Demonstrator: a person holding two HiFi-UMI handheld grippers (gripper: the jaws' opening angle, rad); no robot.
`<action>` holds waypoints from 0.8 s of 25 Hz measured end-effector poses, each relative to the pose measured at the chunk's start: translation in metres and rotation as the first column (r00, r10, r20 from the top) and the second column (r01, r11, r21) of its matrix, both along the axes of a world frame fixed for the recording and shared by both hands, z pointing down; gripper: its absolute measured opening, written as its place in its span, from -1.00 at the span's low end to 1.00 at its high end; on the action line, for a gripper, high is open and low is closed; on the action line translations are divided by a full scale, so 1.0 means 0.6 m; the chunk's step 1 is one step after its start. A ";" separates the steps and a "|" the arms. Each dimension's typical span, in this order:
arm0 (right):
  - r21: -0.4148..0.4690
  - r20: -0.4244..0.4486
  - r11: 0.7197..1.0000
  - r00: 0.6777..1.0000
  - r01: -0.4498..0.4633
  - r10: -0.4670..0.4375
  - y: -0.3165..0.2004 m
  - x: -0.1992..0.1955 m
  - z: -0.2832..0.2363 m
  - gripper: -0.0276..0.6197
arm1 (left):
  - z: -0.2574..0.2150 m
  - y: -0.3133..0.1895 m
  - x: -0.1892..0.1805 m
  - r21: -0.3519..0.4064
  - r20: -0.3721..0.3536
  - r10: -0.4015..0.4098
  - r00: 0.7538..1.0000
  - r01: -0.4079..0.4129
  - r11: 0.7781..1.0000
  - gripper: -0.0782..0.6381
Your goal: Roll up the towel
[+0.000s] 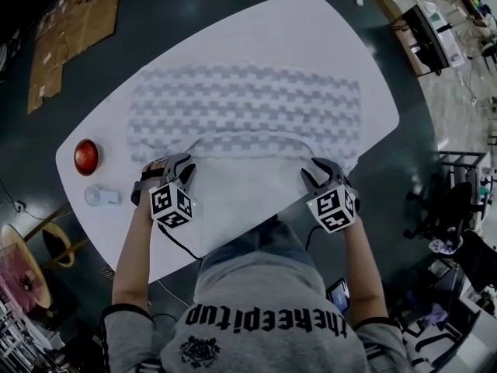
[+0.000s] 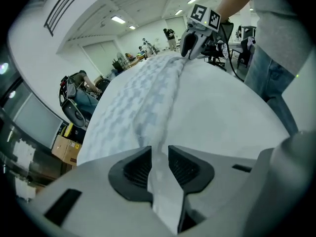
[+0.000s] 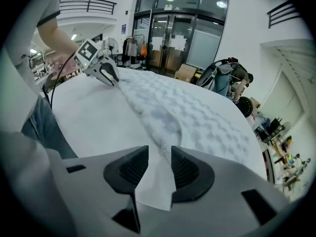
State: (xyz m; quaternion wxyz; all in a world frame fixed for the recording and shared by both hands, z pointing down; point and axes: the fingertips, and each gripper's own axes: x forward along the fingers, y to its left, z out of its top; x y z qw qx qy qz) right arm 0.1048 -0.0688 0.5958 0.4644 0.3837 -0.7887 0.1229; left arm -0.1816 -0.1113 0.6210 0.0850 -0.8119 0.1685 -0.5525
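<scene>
left claw (image 1: 175, 164) pinching towel (image 1: 245, 103) near edge | right claw (image 1: 319, 169) likewise | table (image 1: 311, 22) margin beyond far edge

Pale checkered towel (image 1: 245, 103), near edge curled

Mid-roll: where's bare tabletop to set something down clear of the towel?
Widest bare table lies beyond the towel's far edge. Another strip runs between towel and person. The left end is crowded: red round object, small white item.
</scene>
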 end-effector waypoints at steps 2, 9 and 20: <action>-0.016 -0.023 1.000 1.000 0.000 -0.001 -0.003 0.013 0.011 -0.50 | 0.006 -0.011 -0.017 0.004 0.034 -0.006 0.999 0.006 1.000 -0.44; -0.025 -0.098 1.000 0.995 0.006 -0.008 -0.032 0.046 0.028 -0.43 | 0.006 -0.040 -0.029 -0.041 0.034 -0.004 0.999 0.005 0.999 -0.10; -0.081 -0.149 0.993 0.984 0.087 -0.098 -0.055 0.061 0.044 -0.41 | 0.009 -0.054 -0.024 -0.156 0.059 0.016 0.998 -0.006 0.988 -0.03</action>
